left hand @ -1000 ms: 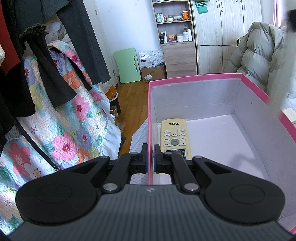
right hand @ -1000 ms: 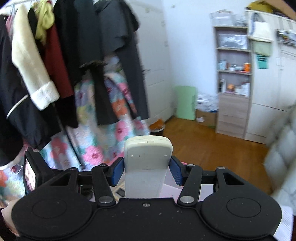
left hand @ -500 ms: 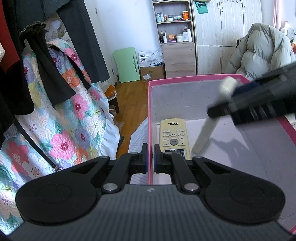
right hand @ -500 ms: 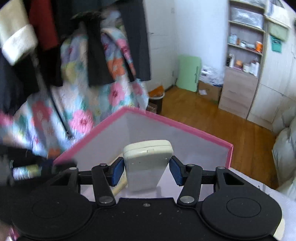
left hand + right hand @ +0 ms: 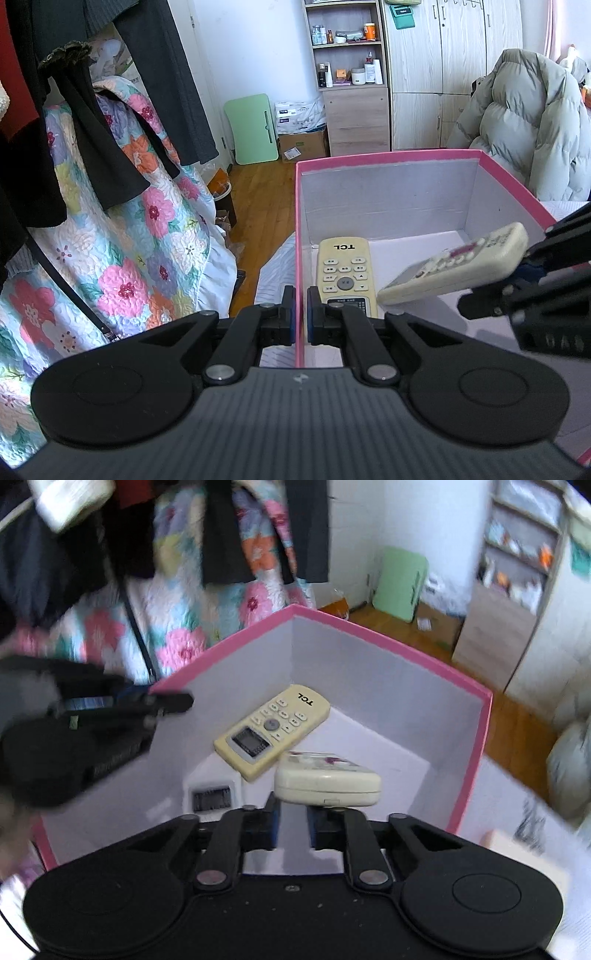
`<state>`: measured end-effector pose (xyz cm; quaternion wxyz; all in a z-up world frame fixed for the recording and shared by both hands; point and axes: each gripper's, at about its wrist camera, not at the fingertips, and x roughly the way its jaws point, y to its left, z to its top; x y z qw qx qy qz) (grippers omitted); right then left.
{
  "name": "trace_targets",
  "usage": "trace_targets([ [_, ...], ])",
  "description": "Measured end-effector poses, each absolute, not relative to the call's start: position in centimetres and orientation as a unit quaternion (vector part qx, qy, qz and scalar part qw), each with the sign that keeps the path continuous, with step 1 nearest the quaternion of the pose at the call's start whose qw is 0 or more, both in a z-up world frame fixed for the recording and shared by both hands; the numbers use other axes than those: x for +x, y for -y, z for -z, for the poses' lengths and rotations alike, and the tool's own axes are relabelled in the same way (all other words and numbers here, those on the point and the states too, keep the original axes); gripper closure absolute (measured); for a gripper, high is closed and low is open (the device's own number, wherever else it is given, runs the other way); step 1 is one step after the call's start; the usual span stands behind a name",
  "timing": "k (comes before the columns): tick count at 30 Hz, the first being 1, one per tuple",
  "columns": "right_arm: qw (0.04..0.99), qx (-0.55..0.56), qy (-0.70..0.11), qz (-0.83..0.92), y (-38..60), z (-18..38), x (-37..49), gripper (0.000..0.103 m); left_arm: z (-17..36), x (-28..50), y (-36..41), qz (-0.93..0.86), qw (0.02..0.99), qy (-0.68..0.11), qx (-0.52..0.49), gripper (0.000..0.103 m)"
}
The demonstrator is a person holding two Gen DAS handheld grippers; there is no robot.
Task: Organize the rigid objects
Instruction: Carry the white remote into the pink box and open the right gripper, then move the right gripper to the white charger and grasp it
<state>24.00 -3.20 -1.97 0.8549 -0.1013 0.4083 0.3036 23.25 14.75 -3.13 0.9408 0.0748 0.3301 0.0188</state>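
The white, rigid plastic remote control [image 5: 327, 781] hangs tilted inside the pink-rimmed cardboard box [image 5: 369, 631], crosswise just beyond the right gripper [image 5: 293, 821]. Its jaws have just been closing, with nothing seen between them; a grip cannot be told. The remote is judged light, stiff and smooth, and best pinched across its long edges.

Big pink cardboard box w/ white inside [image 5: 388, 162] sits on a white bed sheet [image 5: 273, 273]. In the box, near the left wall, a cream TCL remote w/ buttons [image 5: 345, 273] lies flat, face up.
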Motion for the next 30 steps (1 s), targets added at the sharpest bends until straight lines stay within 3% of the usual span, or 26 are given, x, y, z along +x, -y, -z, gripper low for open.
trace_targets([
  [4, 0.847, -0.041, -0.431, -0.309, 4.0, 1.8, 24.4, 0.088, 3.2, 23.2, -14.7, -0.019, 0.941, -0.33, 0.075, 0.098],
  [9, 0.825, 0.005, -0.45, -0.341, 5.7, 0.8, 22.4, 0.077, 3.1, 23.2, -14.7, -0.019, 0.941, -0.33, 0.074, 0.098],
  [20, 0.859, 0.085, -0.404, -0.304, 17.3, -2.4, 17.4, 0.068, 3.2, 23.1, -14.7, -0.018, 0.94, -0.332, 0.076, 0.098],
  [26, 0.873, 0.097, -0.418, -0.23, 23.2, -0.6, 16.3, 0.065, 3.2, 23.2, -14.9, -0.017, 0.94, -0.331, 0.074, 0.098],
  [30, 0.874, 0.07, -0.436, -0.2, 24.7, 1.8, 15.8, 0.056, 3.2, 23.2, -14.8, -0.017, 0.94, -0.332, 0.08, 0.098],
])
